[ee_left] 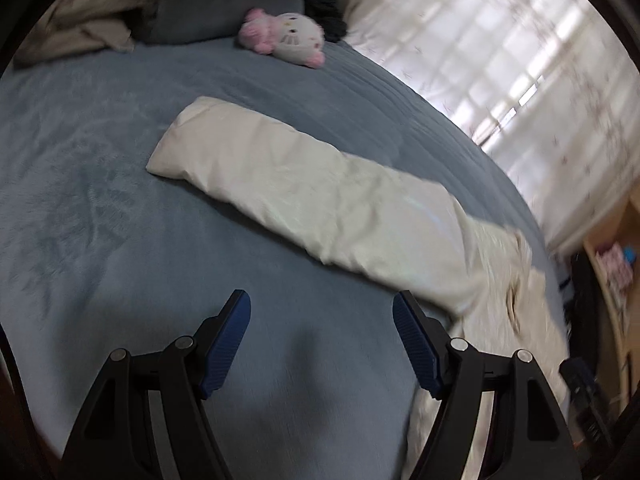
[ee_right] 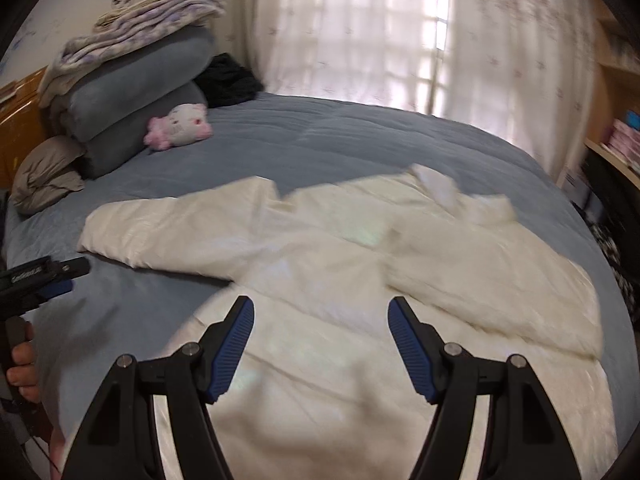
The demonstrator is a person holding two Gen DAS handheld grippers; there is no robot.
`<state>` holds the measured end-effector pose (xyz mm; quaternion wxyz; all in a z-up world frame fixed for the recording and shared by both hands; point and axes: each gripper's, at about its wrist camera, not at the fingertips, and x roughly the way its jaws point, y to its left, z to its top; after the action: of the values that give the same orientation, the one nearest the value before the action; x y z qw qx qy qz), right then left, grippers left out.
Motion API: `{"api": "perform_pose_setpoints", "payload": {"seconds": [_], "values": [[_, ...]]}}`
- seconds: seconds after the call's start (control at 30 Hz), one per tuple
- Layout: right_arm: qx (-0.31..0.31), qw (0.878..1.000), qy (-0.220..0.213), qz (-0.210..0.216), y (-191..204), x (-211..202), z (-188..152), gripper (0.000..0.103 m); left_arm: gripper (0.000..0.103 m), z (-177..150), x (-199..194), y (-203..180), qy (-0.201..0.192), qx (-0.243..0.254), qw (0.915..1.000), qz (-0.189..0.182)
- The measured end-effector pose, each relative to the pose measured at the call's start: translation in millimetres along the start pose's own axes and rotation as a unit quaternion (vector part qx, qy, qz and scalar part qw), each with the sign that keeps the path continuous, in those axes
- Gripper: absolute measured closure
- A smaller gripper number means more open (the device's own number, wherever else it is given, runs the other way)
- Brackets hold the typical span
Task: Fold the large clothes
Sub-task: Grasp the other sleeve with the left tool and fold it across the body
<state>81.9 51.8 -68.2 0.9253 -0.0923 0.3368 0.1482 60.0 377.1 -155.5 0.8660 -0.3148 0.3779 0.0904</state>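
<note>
A cream padded jacket [ee_right: 360, 264] lies spread on the blue bed [ee_right: 360, 136], one sleeve stretched out to the left. That sleeve [ee_left: 280, 184] runs diagonally across the left wrist view. My left gripper [ee_left: 322, 312] is open and empty above the blue cover, just short of the sleeve. It also shows at the left edge of the right wrist view [ee_right: 60, 276]. My right gripper [ee_right: 321, 312] is open and empty, hovering over the jacket's body.
A pink and white plush toy [ee_right: 180, 126] lies near stacked blue pillows [ee_right: 136, 92] with folded bedding on top. A beige bundle [ee_right: 44, 172] sits at the headboard. Curtained windows [ee_right: 380, 40] stand behind the bed, with shelves [ee_right: 616, 136] at right.
</note>
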Motion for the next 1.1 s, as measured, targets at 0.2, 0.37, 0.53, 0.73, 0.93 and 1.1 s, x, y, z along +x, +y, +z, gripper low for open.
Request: {"api": "perform_pose_setpoints", "payload": {"seconds": [0.2, 0.37, 0.53, 0.73, 0.93, 1.1], "values": [[-0.025, 0.999, 0.001, 0.025, 45, 54, 30, 0.034, 0.031, 37, 54, 29, 0.026, -0.053, 0.997, -0.05], [-0.025, 0.998, 0.02, 0.05, 67, 99, 46, 0.043, 0.031, 55, 100, 58, 0.044, -0.107, 0.9916, -0.057], [-0.02, 0.997, 0.043, 0.063, 76, 125, 47, 0.05, 0.031, 67, 113, 66, 0.013, -0.121, 0.9902, -0.069], [-0.023, 0.996, 0.059, 0.065, 81, 132, 41, 0.057, 0.078, 68, 116, 69, -0.015, -0.131, 0.9908, -0.03], [-0.014, 0.997, 0.045, 0.068, 69, 108, 48, 0.057, 0.097, 77, 81, 25, -0.044, -0.066, 0.9966, 0.022], [0.008, 0.997, 0.02, 0.07, 45, 72, 51, 0.057, 0.097, 86, 14, -72, -0.106, 0.083, 0.9901, 0.039]]}}
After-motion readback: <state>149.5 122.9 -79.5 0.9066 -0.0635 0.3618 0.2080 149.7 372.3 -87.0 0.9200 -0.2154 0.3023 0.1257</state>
